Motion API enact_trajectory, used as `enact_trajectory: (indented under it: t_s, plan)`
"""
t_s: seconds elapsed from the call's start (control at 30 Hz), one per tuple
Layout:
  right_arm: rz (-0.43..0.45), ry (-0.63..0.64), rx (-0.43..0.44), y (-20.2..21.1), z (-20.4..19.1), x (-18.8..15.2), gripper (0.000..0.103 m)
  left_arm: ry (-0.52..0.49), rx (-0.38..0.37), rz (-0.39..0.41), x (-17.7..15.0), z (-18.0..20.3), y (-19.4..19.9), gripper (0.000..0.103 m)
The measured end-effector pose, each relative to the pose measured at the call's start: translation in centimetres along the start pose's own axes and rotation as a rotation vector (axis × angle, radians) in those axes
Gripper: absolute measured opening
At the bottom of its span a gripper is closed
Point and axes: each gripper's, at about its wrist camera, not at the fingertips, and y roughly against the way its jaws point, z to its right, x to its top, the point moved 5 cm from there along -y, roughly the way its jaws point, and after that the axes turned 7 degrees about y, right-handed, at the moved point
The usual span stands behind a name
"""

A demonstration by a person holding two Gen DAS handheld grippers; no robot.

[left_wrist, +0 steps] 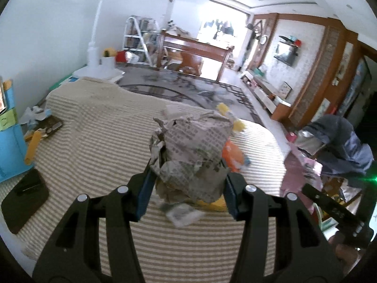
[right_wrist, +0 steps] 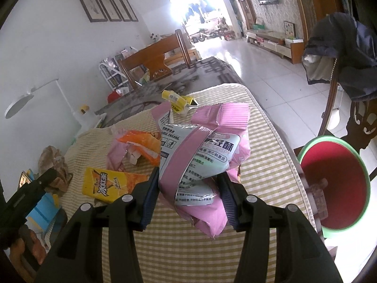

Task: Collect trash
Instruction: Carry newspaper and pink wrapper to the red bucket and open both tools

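My left gripper (left_wrist: 189, 172) is shut on a crumpled newspaper ball (left_wrist: 190, 151), held above the striped tablecloth (left_wrist: 94, 122). In the right wrist view, my right gripper (right_wrist: 188, 181) is shut on a pink and pale blue snack bag (right_wrist: 200, 155), lifted over the table. On the cloth behind it lie an orange wrapper (right_wrist: 141, 146), a flattened yellow drink carton (right_wrist: 106, 184) and a yellow box (right_wrist: 179, 99). A red bin with a green rim (right_wrist: 334, 184) stands just off the table's right edge. The left gripper (right_wrist: 30, 188) shows at the far left with its paper ball (right_wrist: 54, 165).
A black flat device (left_wrist: 26, 191), a blue box (left_wrist: 9, 141) and a yellow stick (left_wrist: 31, 148) sit at the table's left end. A white lamp (left_wrist: 94, 54) stands at the far corner. A chair draped with a dark jacket (right_wrist: 341, 54) is beside the bin.
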Motion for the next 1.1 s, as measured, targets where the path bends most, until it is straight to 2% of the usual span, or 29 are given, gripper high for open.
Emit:
enact_trajectory:
  t_s: [0.73, 1.1]
  plan:
    - [0.06, -0.058, 0.038, 2.3, 1.3, 0.6, 0.048, -0.099, -0.11, -0.115, -3.5, 6.8, -0.6, 0.05]
    - [0.113, -0.121, 0.044, 5.2, 3.8, 1.2, 0.048, -0.142, -0.175, -0.174, -5.0, 10.4, -1.3, 0.05]
